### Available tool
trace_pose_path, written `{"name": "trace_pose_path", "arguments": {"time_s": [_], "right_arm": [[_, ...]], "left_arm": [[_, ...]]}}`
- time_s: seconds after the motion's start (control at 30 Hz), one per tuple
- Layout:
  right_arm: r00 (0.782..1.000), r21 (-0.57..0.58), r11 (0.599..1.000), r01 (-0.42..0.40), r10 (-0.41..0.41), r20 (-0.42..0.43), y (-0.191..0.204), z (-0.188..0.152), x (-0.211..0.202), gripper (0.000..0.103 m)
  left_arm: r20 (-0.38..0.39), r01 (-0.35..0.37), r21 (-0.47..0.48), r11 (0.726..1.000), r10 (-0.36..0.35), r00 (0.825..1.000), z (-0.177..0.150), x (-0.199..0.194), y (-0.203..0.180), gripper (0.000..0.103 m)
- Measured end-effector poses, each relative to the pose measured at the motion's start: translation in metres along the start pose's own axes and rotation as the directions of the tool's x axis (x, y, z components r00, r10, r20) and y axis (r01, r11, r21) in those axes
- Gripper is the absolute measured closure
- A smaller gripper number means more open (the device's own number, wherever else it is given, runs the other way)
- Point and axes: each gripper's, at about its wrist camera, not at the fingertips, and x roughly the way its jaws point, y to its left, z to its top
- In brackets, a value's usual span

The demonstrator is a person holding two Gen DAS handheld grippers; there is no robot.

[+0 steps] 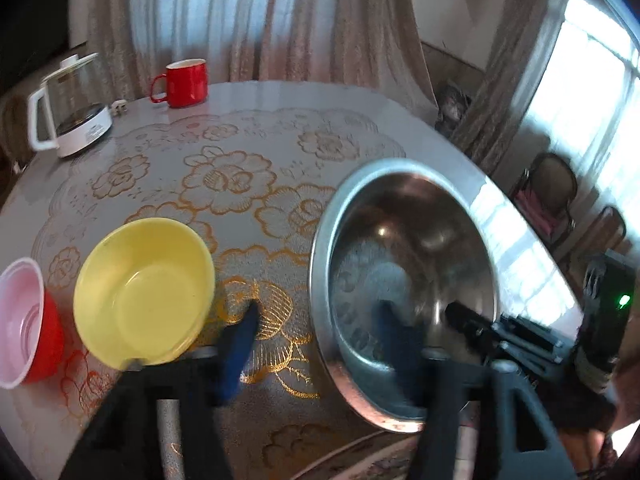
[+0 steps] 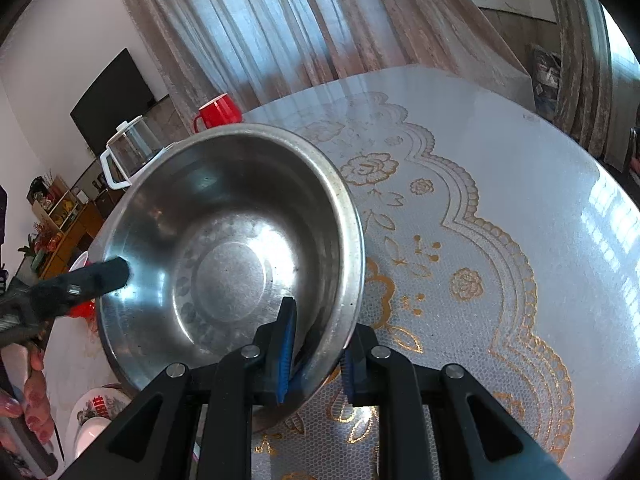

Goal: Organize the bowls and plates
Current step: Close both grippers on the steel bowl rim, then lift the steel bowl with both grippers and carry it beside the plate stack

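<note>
Steel bowl (image 2: 224,248) rim clamped between right gripper (image 2: 316,356) jaws; left gripper (image 1: 320,344) jaws unclenched, straddling rim. Next: carry toward yellow bowl (image 1: 146,290).

Daylit interior, fisheye distortion, partial motion blur.
Backlight is admitted through curtains (image 1: 248,16) at 12 o'clock; glare is seen on the table (image 2: 600,216) at 3 o'clock; the left wrist view is smeared.

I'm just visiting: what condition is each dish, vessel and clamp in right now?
steel bowl: empty, tilted, held by its rim.
right gripper: shut on the steel bowl's rim.
left gripper: open, straddling the opposite rim.
yellow bowl: upright, empty.
pink cup: upright, nested in red bowl.
red mug: upright.
glass kettle: upright, lid on.
</note>
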Motion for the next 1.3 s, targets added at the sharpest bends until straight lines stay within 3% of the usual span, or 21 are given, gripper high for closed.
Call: {"name": "trace_pose_path", "arguments": {"time_s": [0.1, 0.17, 0.3, 0.37, 0.57, 0.83, 1.3], "right_arm": [[1.000, 0.006, 1.000, -0.005, 0.005, -0.001, -0.001, 0.000, 0.000, 0.084], [1.000, -0.009, 1.000, -0.007, 0.007, 0.017, 0.002, -0.001, -0.004, 0.084], [0.998, -0.014, 1.000, -0.001, 0.001, 0.060, 0.004, -0.003, -0.012, 0.085], [0.998, 0.020, 0.999, -0.028, 0.027, 0.050, 0.001, -0.004, -0.013, 0.085], [0.999, 0.005, 1.000, -0.010, 0.010, 0.048, 0.006, -0.005, -0.019, 0.085], [0.997, -0.016, 1.000, 0.002, -0.001, 0.083, 0.011, -0.001, -0.036, 0.085], [0.990, -0.050, 0.998, -0.027, 0.034, 0.134, 0.030, -0.005, -0.081, 0.085]], "left_arm": [[0.012, -0.027, 0.029, 0.999, 0.026, 1.000, -0.003, 0.000, -0.003, 0.082], [0.019, -0.048, 0.048, 0.998, 0.048, 0.999, -0.006, -0.002, -0.005, 0.086], [0.000, -0.054, 0.041, 0.998, 0.054, 0.999, -0.012, -0.002, 0.000, 0.086], [0.011, -0.049, 0.036, 0.998, 0.049, 0.999, -0.016, -0.006, 0.002, 0.086], [0.012, -0.007, -0.005, 1.000, 0.008, 1.000, -0.019, -0.008, 0.007, 0.085], [0.079, 0.039, -0.020, 0.999, -0.037, 0.996, -0.019, -0.033, 0.002, 0.085], [0.213, 0.135, -0.055, 0.989, -0.121, 0.970, -0.043, -0.105, 0.002, 0.084]]}}
